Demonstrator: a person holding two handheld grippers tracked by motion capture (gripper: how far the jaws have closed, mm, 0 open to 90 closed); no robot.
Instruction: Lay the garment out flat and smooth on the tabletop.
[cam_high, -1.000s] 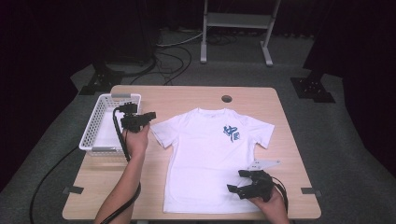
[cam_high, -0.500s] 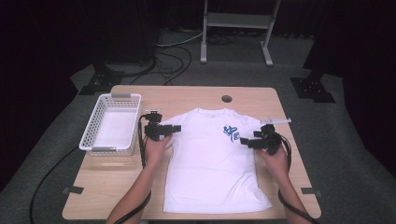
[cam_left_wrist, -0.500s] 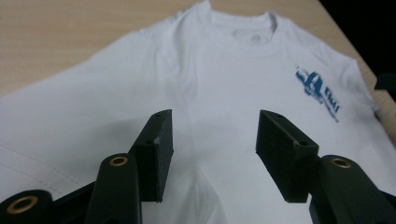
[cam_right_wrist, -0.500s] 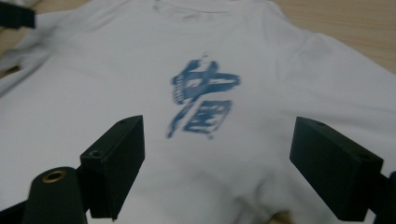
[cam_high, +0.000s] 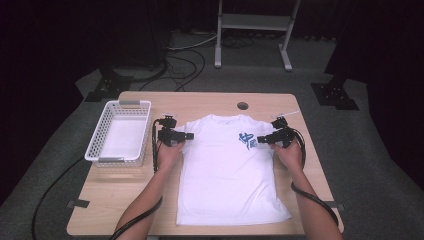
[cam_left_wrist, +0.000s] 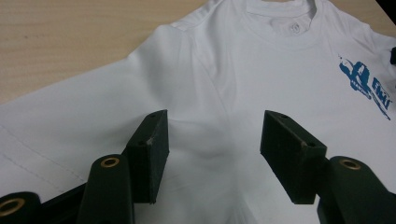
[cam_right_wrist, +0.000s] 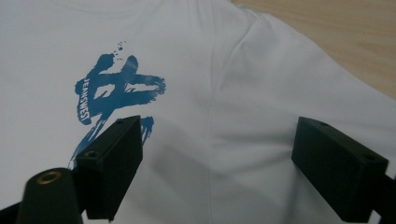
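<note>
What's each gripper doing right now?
Left gripper: open, jaws just widened, over the T-shirt's left sleeve, gripping nothing.
Right gripper: open above the shirt near the blue print.

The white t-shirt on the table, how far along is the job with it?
Done: the white t-shirt with a blue print lies flat, face up, on the wooden table. In hand: the left tool and right tool sit open over its shoulders, left jaws just opening. Left: no fold made, and the white plastic basket holds nothing.
</note>
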